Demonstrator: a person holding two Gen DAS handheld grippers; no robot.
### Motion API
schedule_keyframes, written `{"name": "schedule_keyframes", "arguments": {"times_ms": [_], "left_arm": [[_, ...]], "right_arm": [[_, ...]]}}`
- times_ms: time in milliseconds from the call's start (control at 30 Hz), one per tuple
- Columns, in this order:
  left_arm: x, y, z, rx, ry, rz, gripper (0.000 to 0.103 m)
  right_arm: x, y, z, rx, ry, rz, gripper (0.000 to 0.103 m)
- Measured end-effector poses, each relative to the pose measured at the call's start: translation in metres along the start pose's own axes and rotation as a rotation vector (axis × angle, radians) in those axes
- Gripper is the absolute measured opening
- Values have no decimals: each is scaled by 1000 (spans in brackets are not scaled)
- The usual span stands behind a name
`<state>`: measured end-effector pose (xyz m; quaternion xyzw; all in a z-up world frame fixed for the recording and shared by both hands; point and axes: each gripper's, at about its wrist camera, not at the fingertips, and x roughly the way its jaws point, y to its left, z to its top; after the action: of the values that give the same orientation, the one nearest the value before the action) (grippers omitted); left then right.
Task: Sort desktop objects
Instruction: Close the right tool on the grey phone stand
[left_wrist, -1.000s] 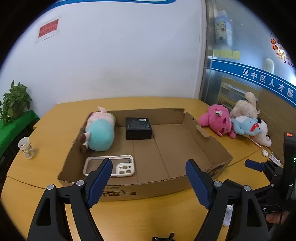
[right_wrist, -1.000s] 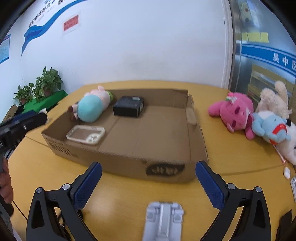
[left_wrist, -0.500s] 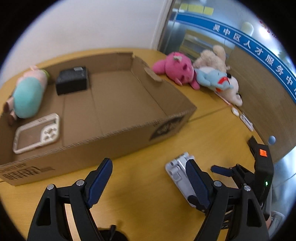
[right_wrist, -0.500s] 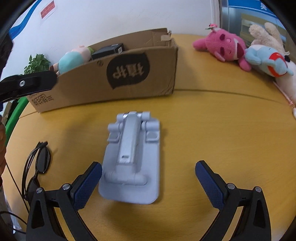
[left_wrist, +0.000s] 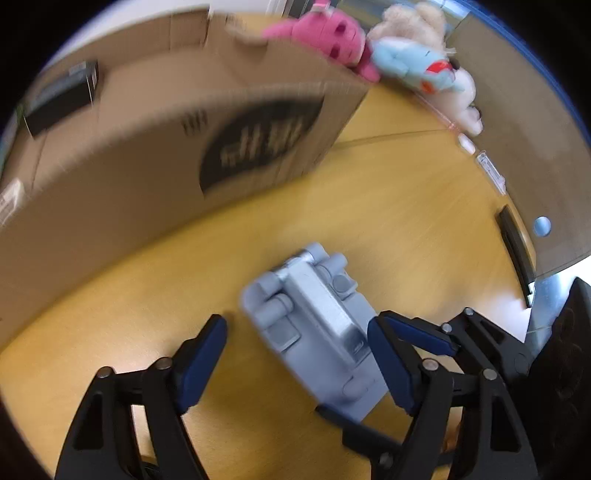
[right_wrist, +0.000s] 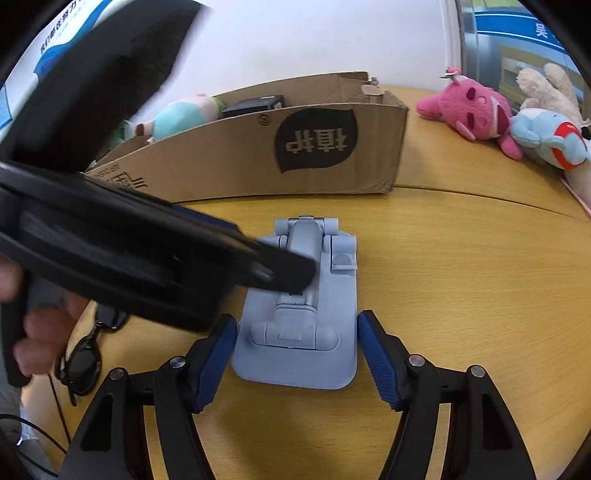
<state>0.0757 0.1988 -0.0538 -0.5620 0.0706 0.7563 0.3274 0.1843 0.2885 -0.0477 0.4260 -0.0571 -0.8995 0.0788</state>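
A grey-blue folding phone stand (right_wrist: 299, 314) lies flat on the yellow table, in front of the cardboard box (right_wrist: 229, 166). My right gripper (right_wrist: 295, 350) is low over the table with the stand's near end between its blue pads. Its jaws are closing, and only a thin gap shows on each side. My left gripper (left_wrist: 295, 358) points steeply down at the same stand (left_wrist: 314, 325); its jaws are closing a little but stand wider than the stand and do not press on it. One of its black fingers (right_wrist: 258, 266) crosses over the stand in the right wrist view.
The box holds a teal plush (right_wrist: 177, 114) and a black case (right_wrist: 255, 103). Pink (right_wrist: 469, 107), blue (right_wrist: 546, 136) and cream plush toys lie at the right. Sunglasses (right_wrist: 81, 362) lie at the left, below a hand (right_wrist: 37, 325). Small white items (left_wrist: 467, 142) lie near the table's edge.
Both grippers came down to the table. The left one swung from over the box down to the stand. The right jaws narrowed from wide open to just outside the stand's sides.
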Motion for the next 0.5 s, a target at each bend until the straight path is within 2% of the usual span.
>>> {"name": "schedule_keyframes", "arguments": {"times_ms": [33, 100, 200, 233, 267, 500], "left_arm": [[1, -3, -1, 8, 9, 41, 69], [0, -5, -4, 7, 6, 82, 68], [-4, 2, -11, -19, -19, 81, 62], [-7, 5, -13, -37, -26, 65, 59], [-9, 8, -13, -51, -32, 52, 56], [-30, 14, -18, -55, -100, 78, 52]], "right_arm": [[0, 5, -1, -9, 1, 17, 65], [2, 15, -2, -33, 3, 8, 65], [2, 19, -2, -24, -3, 25, 64], [0, 17, -2, -13, -14, 38, 57], [-1, 17, -2, -8, -19, 56, 57], [-2, 31, 0, -36, -24, 59, 57]]}}
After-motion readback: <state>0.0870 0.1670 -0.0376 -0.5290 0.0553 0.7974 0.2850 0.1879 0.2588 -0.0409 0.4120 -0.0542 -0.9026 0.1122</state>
